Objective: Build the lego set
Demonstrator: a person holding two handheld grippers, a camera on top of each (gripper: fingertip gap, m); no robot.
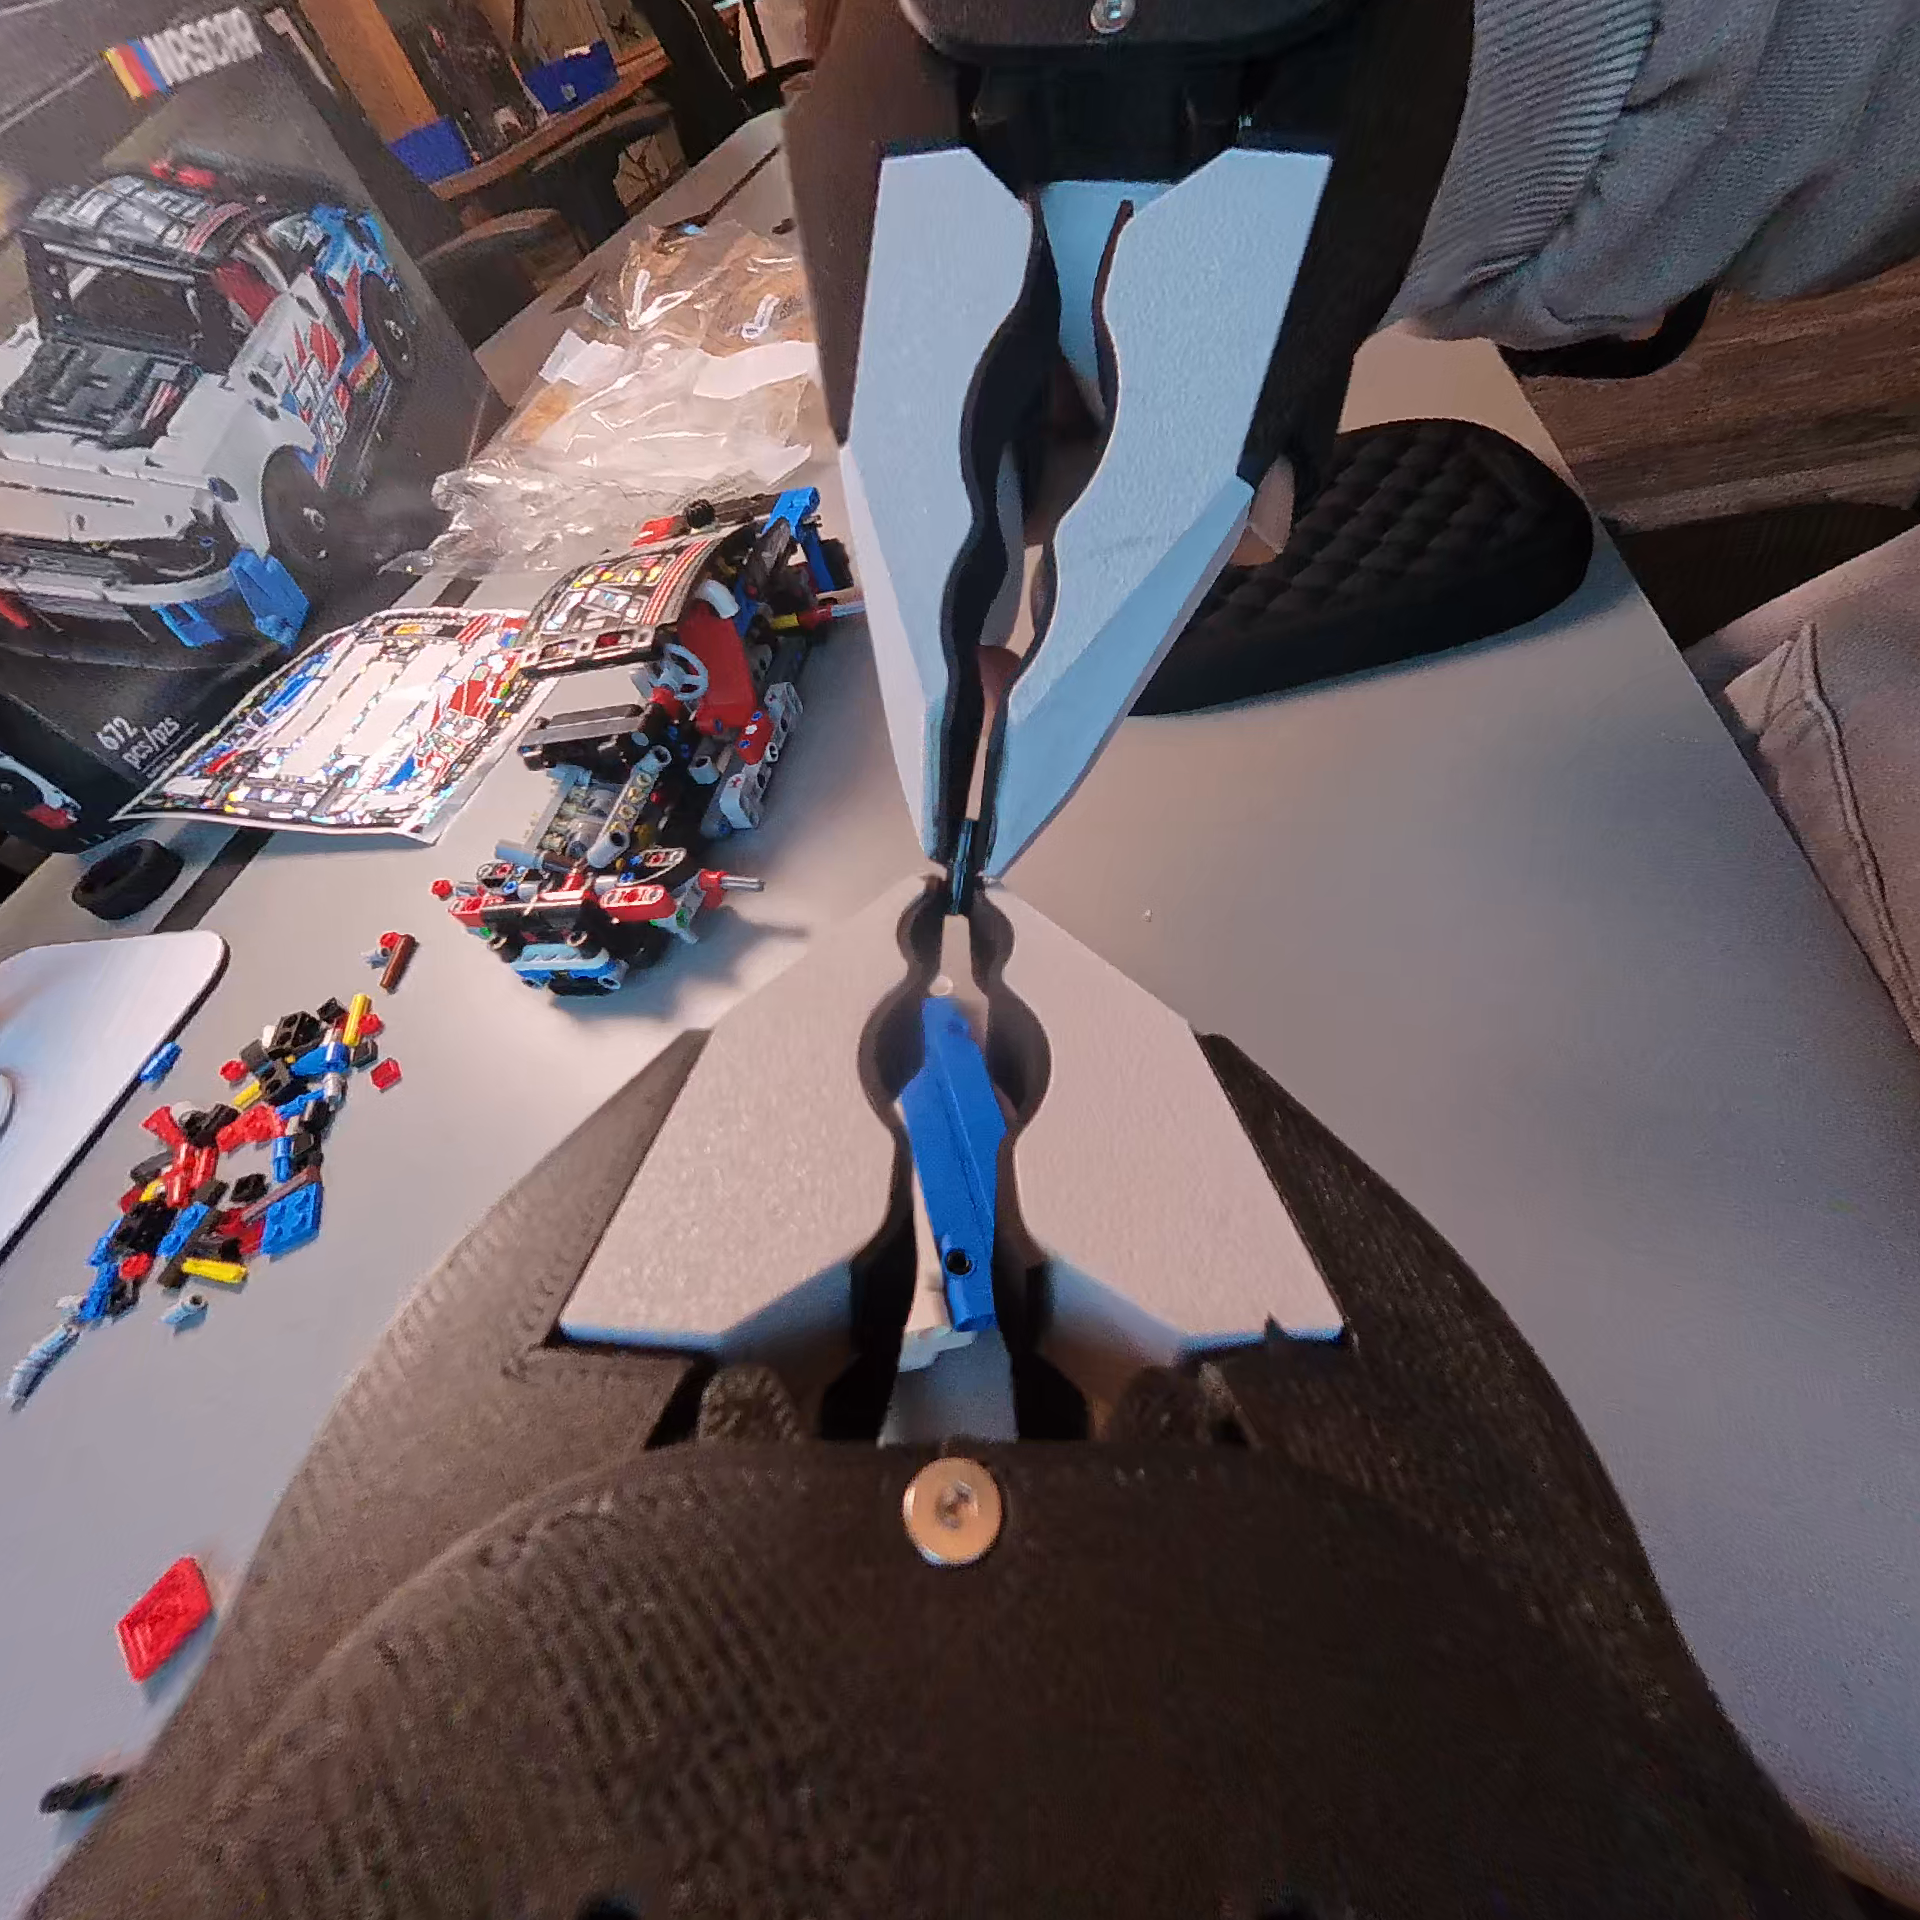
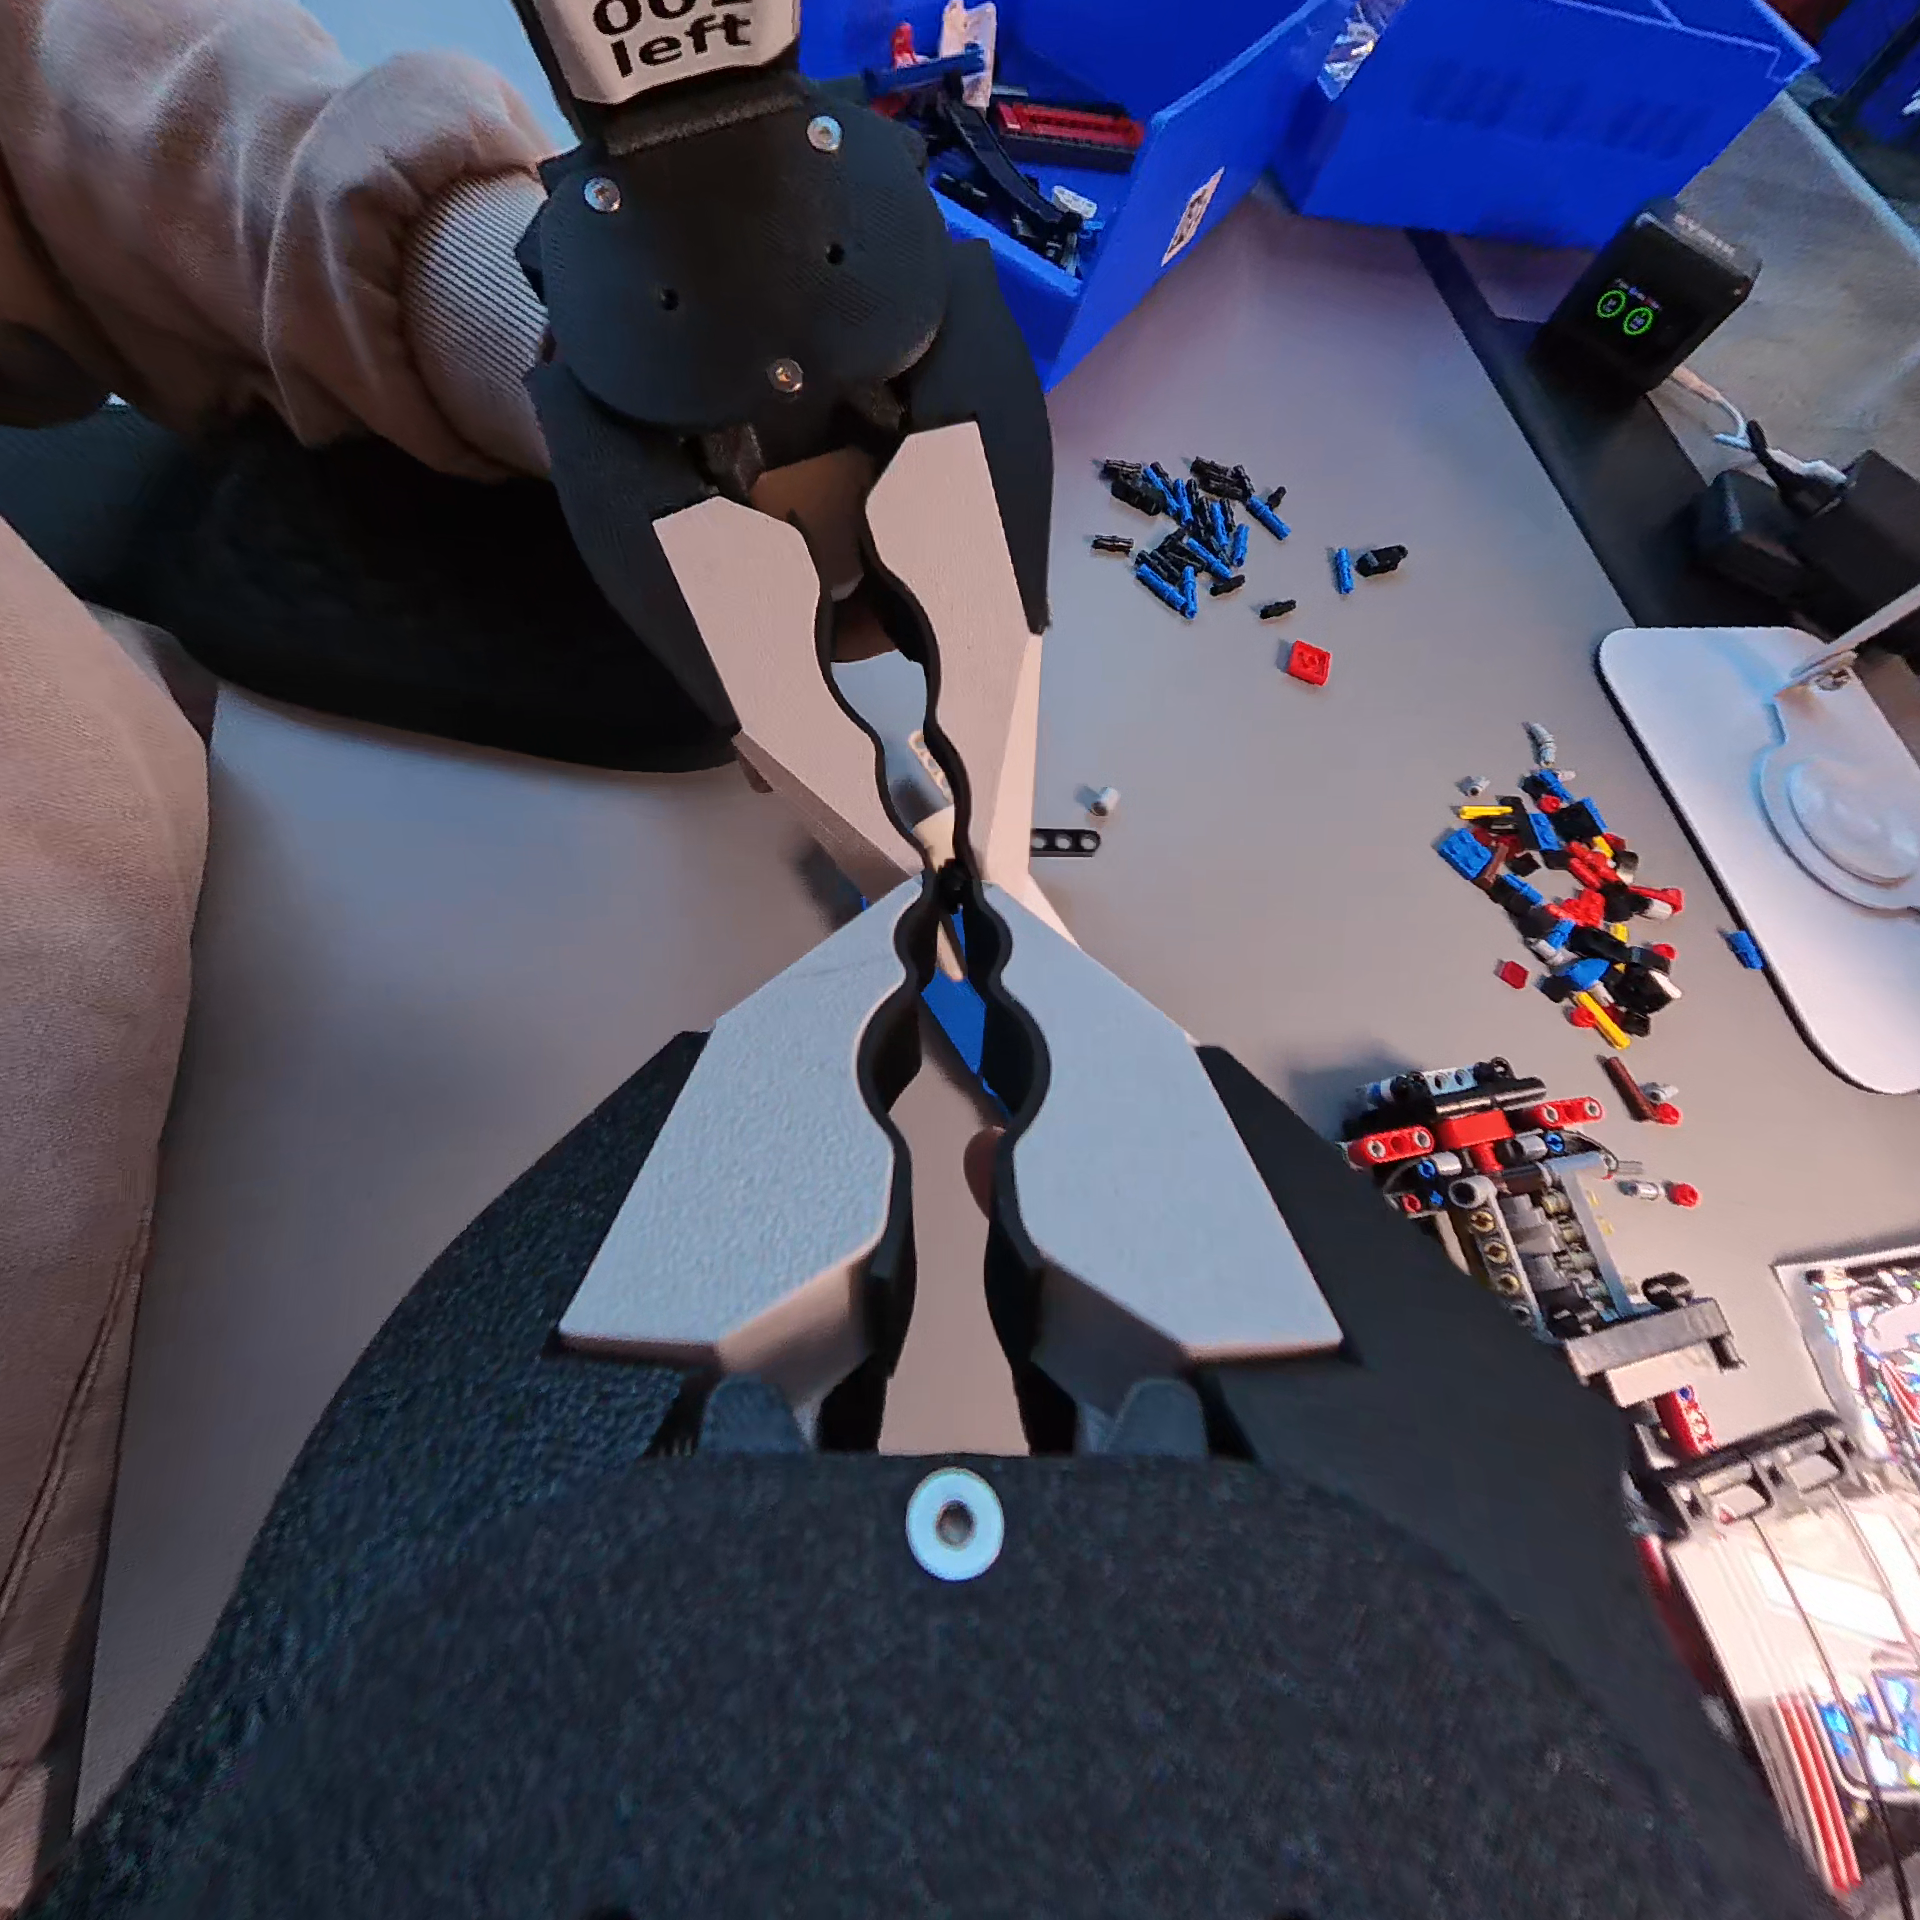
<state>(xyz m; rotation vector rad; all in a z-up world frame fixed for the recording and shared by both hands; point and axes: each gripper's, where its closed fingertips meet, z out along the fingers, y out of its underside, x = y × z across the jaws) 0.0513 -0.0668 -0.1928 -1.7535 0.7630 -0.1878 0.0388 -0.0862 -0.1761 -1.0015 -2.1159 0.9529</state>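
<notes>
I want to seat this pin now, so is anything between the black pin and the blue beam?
Nothing visible does. The right gripper holds the black pin tip to tip against the left gripper, which clamps the blue beam. The left gripper's fingertips hide the gap itself.

i work at an office-like desk (image 2: 1299, 343): blue bins (image 2: 1538, 114), monitor base (image 2: 1766, 831), chargers (image 2: 1787, 530).
</notes>
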